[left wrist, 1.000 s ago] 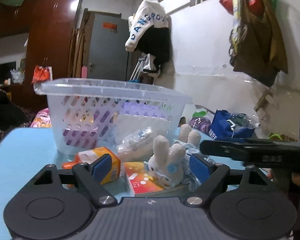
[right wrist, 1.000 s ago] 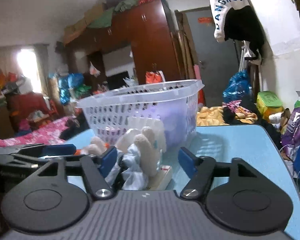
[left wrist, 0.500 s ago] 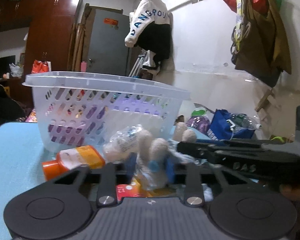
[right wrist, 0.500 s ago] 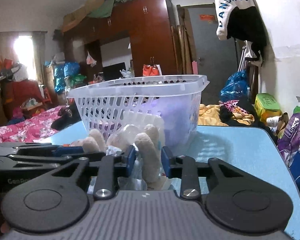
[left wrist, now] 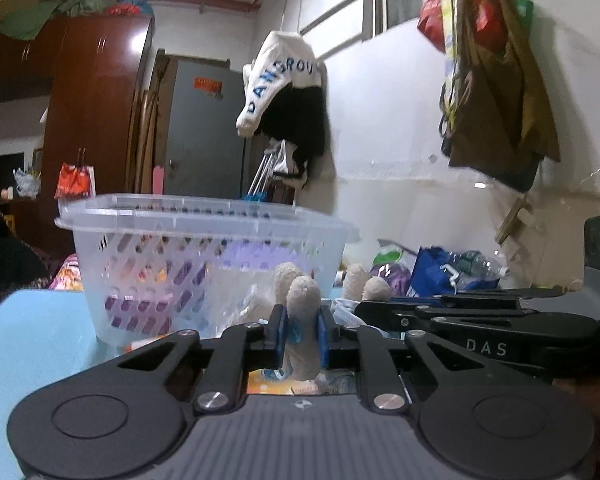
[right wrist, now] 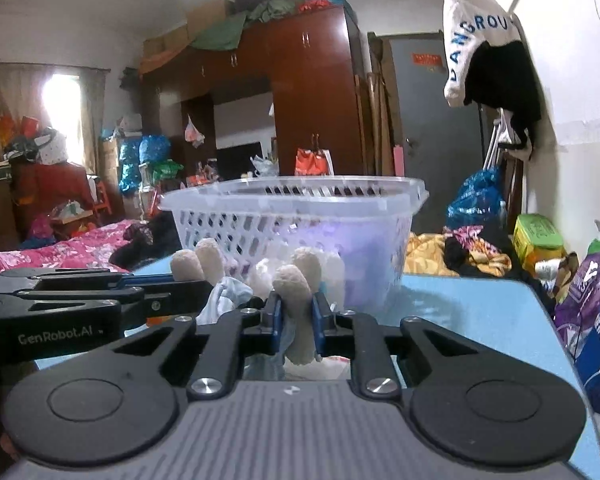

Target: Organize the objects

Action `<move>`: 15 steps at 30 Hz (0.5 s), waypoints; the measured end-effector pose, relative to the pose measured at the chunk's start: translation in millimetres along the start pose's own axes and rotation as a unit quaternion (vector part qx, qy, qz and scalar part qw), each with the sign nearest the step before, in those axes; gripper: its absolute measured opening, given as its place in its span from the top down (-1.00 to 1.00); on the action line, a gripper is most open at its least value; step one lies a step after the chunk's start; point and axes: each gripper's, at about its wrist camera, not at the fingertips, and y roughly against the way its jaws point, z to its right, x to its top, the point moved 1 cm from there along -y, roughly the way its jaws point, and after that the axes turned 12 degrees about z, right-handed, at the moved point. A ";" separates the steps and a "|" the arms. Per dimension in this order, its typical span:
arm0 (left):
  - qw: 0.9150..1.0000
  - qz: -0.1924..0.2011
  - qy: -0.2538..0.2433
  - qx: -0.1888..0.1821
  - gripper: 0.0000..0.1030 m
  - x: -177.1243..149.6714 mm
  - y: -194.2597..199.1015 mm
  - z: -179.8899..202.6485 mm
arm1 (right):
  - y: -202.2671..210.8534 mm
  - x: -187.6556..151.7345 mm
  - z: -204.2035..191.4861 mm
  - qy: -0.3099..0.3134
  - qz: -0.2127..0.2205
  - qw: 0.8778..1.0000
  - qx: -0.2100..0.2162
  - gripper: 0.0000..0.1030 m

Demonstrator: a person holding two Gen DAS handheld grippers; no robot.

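A clear plastic basket [left wrist: 204, 216] [right wrist: 300, 192] stands on the light blue table [left wrist: 36, 344] [right wrist: 480, 312], with purple and other items inside. My left gripper [left wrist: 300, 338] is shut on a white plush rabbit [left wrist: 302, 300], held off the table in front of the basket. My right gripper [right wrist: 294, 322] is shut on a second white plush rabbit [right wrist: 296, 280] beside it. Each gripper shows from the side in the other's view, the right one [left wrist: 440, 312] and the left one [right wrist: 100, 292]. Both rabbits' ears stick up above the fingers.
An orange and red packet [left wrist: 268, 384] lies on the table under the left gripper. The table's right edge [right wrist: 548, 320] has bags [right wrist: 592, 320] beyond it. A white wall [left wrist: 420, 160] with hanging clothes [left wrist: 288, 92] is behind.
Both grippers closed from open onto the rabbits and lifted them. The view rose, so the orange bottle and packets on the table dropped out of sight.
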 end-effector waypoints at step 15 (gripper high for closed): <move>0.999 0.038 -0.018 0.004 0.63 86.5 -6.0 -19.7 | -33.6 85.0 -14.2 0.019 0.029 0.999 0.020 0.67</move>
